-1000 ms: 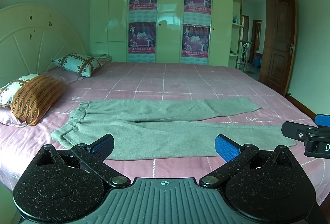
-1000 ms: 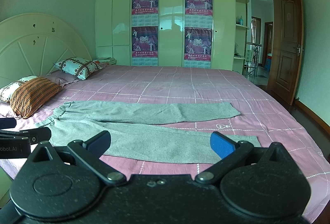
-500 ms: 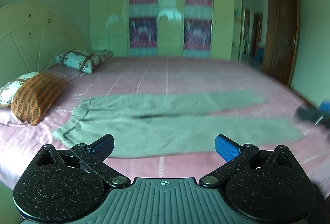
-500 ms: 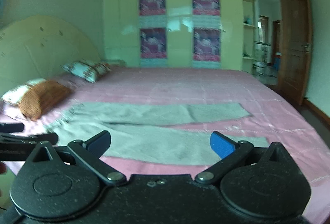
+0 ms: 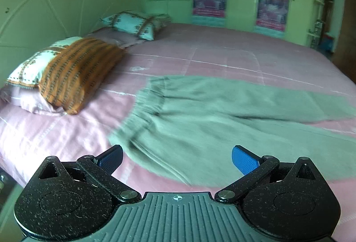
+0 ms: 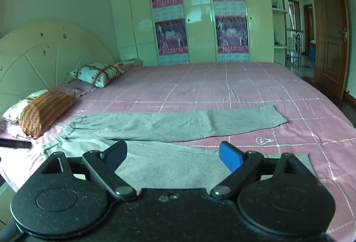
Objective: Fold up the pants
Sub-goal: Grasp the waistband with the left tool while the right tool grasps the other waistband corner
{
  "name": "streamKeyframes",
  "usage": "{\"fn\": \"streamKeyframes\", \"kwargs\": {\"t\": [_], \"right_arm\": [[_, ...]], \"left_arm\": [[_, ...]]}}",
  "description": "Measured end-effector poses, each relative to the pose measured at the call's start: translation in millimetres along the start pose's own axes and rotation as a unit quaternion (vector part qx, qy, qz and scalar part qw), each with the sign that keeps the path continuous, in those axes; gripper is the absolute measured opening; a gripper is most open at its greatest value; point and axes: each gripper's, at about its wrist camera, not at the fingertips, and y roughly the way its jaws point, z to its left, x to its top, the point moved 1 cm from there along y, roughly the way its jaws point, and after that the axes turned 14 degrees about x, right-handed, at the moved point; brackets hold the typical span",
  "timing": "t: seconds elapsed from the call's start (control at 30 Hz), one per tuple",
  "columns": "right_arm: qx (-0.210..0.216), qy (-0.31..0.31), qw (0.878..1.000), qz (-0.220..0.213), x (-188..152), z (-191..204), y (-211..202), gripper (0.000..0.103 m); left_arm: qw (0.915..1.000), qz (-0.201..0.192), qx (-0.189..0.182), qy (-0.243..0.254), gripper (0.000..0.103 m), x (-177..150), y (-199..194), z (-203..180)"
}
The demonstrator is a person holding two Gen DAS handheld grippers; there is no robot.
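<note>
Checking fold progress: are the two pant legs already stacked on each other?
No, the pants lie flat on the bed with both legs spread apart side by side.

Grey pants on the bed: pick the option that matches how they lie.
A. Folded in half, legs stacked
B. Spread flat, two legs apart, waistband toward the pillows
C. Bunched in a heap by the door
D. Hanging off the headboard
B: the grey pants lie flat on the pink bedspread, legs separated, with the gathered waistband nearest the orange striped pillow.
</note>
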Motion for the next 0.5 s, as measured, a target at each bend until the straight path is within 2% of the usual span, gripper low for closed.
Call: {"fn": "streamKeyframes", "kwargs": {"t": [0.07,0.17,0.23,0.27,0.33,0.37,0.43,0.5], "right_arm": [[0.001,-0.003,1.000,0.016,8.2,-8.5,26.6,0.083],[0.004,-0.003,0.999,0.041,22.9,-25.1,76.7,0.079],[0.005,-0.005,0.999,0.052,34.0,-36.5,110.6,0.074],[0.006,-0.006,0.998,0.057,42.5,-43.7,132.9,0.073],[0.009,-0.006,0.998,0.066,55.3,-57.5,171.9,0.070],[0.012,-0.005,0.997,0.073,61.5,-64.5,192.8,0.066],[0.017,-0.012,0.996,0.087,70.8,-76.9,236.5,0.062],[0.021,-0.024,0.994,0.101,75.1,-85.4,272.8,0.060]], "left_arm": [[0.9999,0.004,-0.005,-0.011,0.103,15.6,32.1,7.2],[0.9985,-0.016,0.048,-0.023,0.103,43.9,89.3,16.0],[0.9978,-0.022,0.057,-0.026,0.100,68.3,135.8,21.2],[0.9983,-0.019,0.050,-0.024,0.094,79.6,159.4,20.4],[0.9989,-0.008,0.044,-0.013,0.060,99.3,204.2,19.3],[0.9995,0.009,0.029,-0.008,0.056,107.5,229.5,17.5],[0.9990,0.044,0.008,0.005,0.056,118.7,279.5,13.5],[0.9978,0.064,0.005,0.017,0.056,122.9,316.1,6.3]]}}
